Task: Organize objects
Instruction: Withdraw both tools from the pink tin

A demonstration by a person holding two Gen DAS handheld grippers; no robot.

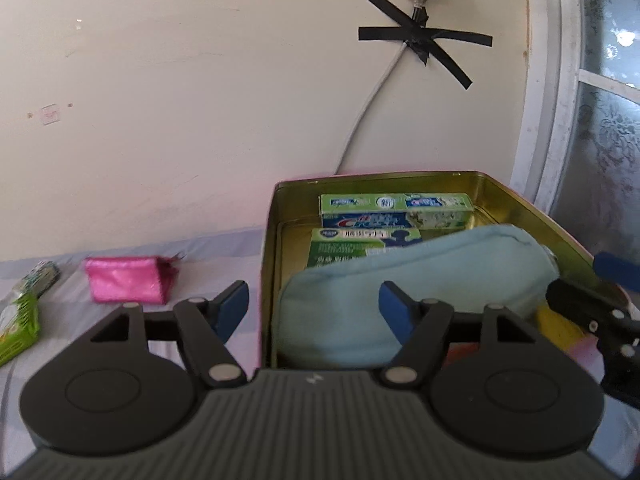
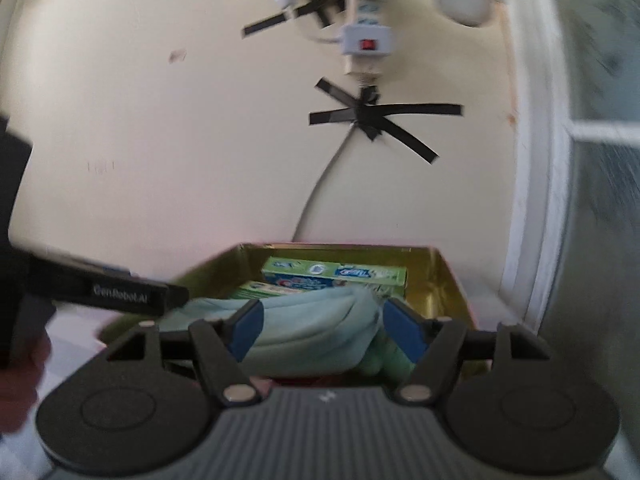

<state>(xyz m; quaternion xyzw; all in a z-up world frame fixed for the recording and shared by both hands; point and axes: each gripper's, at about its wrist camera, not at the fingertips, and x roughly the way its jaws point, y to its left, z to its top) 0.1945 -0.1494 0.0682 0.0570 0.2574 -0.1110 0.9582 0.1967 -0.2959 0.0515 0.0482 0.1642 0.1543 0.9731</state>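
An open gold tin (image 1: 276, 240) holds two green toothpaste boxes (image 1: 396, 210) at its far end and a light blue pouch (image 1: 420, 280) lying across its near half. My left gripper (image 1: 314, 309) is open and straddles the tin's left wall, with one finger outside and the other over the pouch. In the right wrist view the pouch (image 2: 316, 328) lies between the fingers of my right gripper (image 2: 325, 330), which stands open with its pads not squeezing the cloth. The tin (image 2: 448, 280) and the toothpaste boxes (image 2: 336, 274) show beyond it.
A pink pouch (image 1: 128, 280) and a green packet (image 1: 18, 324) lie on the pale cloth left of the tin. Something yellow (image 1: 556, 328) shows under the pouch's right end. A wall with a taped cable (image 1: 424, 40) stands close behind, and a window frame (image 1: 560, 120) to the right.
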